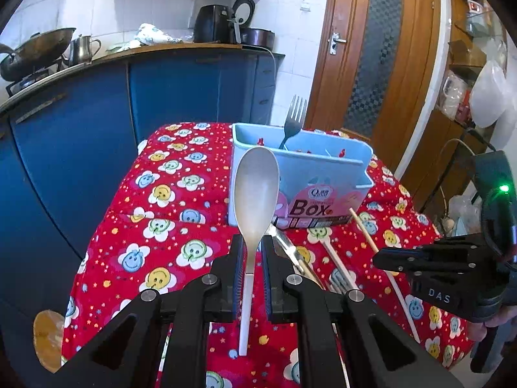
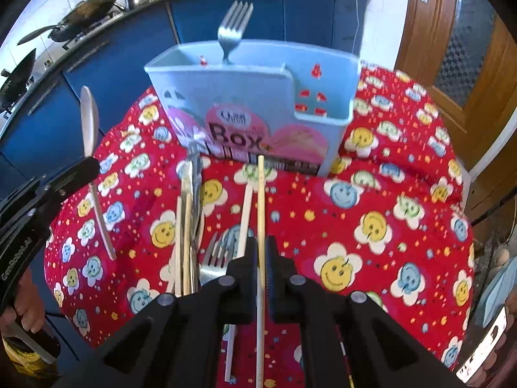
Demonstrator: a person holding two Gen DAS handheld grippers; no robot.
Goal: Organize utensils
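Here, spoon (image 1: 256, 194) clamped in left hand-held gripper (image 1: 252, 252)

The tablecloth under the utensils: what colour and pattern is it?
The tablecloth is red, with smiley-face flowers in yellow, blue and green; clearest in the right wrist view.

left gripper (image 1: 251, 258) clamped on white spoon (image 1: 255, 194) neck, bowl up at 12 | blue utensil box (image 1: 323, 177) behind spoon, 1 o'clock, dark fork (image 1: 292, 123) standing inside | right gripper (image 1: 381, 260) at 3 o'clock, jaw state unclear | loose chopsticks (image 1: 365, 236), fork on red smiley tablecloth (image 1: 168, 226)
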